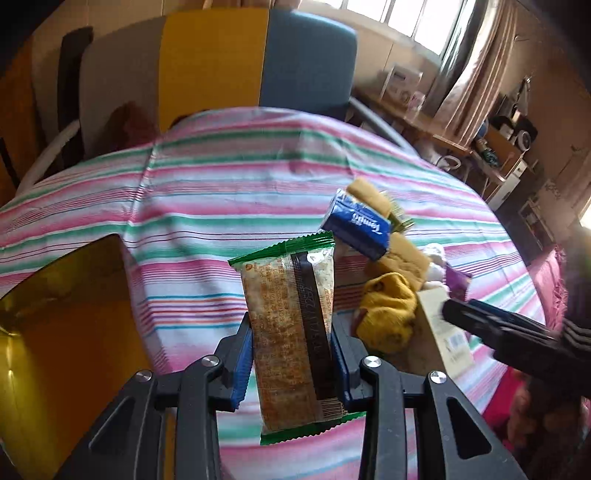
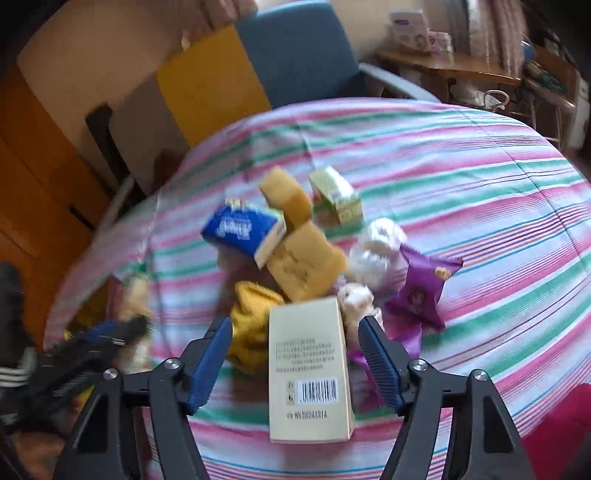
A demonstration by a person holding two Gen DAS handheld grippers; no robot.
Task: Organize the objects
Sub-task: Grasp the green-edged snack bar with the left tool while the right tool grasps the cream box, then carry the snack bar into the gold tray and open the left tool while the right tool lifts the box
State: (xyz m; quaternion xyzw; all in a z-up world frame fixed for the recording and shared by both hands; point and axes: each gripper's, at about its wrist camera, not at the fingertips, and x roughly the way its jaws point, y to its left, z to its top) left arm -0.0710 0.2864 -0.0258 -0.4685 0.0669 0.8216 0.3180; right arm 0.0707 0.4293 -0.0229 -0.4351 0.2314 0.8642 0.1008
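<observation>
My left jaws [image 1: 291,365] clamp the snack packet [image 1: 291,332], lifted clear; right jaws [image 2: 295,365] gape around the untouched cream box [image 2: 308,369]; the pile [image 2: 303,254] remains.

A lived-in home room: striped tablecloth [image 1: 258,177], curtained window [image 1: 424,22], cluttered wooden desk [image 2: 454,66], upholstered chair [image 1: 306,62].

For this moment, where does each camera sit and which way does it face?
Left wrist: on the left gripper, angled down at the striped bedspread; its fingers clamp a snack packet.
Right wrist: on the right gripper, angled down; its open fingers straddle a cream box.
Shared: blue tissue pack, yellow cloth.
</observation>
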